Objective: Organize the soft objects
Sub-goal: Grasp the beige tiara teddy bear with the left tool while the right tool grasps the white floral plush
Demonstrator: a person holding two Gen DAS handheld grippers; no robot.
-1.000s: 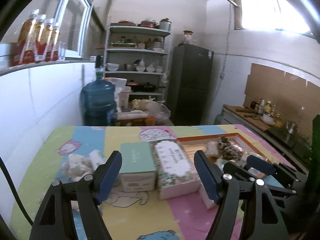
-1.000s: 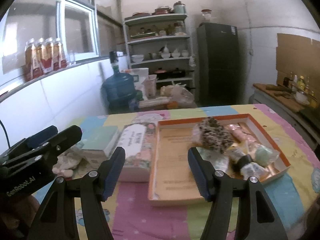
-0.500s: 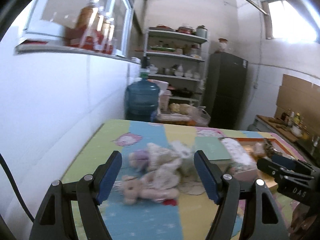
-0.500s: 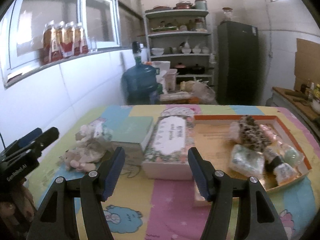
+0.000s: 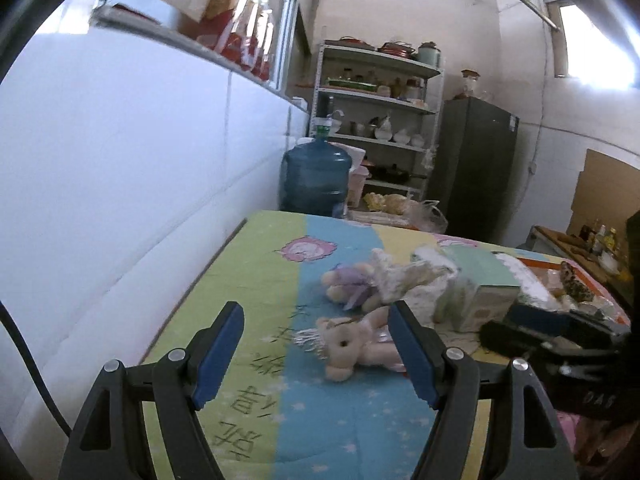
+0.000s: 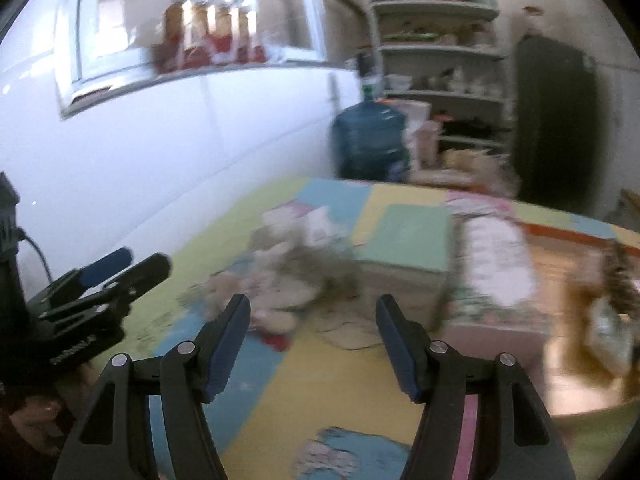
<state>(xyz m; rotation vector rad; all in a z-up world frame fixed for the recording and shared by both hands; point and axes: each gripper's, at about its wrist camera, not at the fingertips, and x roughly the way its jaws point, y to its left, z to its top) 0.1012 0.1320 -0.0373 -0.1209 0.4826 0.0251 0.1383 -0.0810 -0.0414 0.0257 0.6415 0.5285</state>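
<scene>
**Both tongs apart over the plush pile**

Left wrist view: my left gripper [image 5: 316,344] hangs with fingers wide apart, holding nothing; a pink plush [image 5: 352,346] lies on the mat [image 5: 256,280] between the tips, close to the right one; a purple plush [image 5: 350,282] sits beyond it; a mint box [image 5: 478,276] stands beside them.

Right wrist view, blurred: my right gripper [image 6: 314,330] is also spread and empty; the plush pile [image 6: 288,280] lies just ahead, left of the box [image 6: 408,240]; the tray [image 6: 576,272] is at far right.

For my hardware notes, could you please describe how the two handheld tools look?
Both the left tool and right tool have black angular frames, silver screw heads and blue ridged fingers. A black cable trails from the left one, whose side carries white lettering too blurred to read.
</scene>
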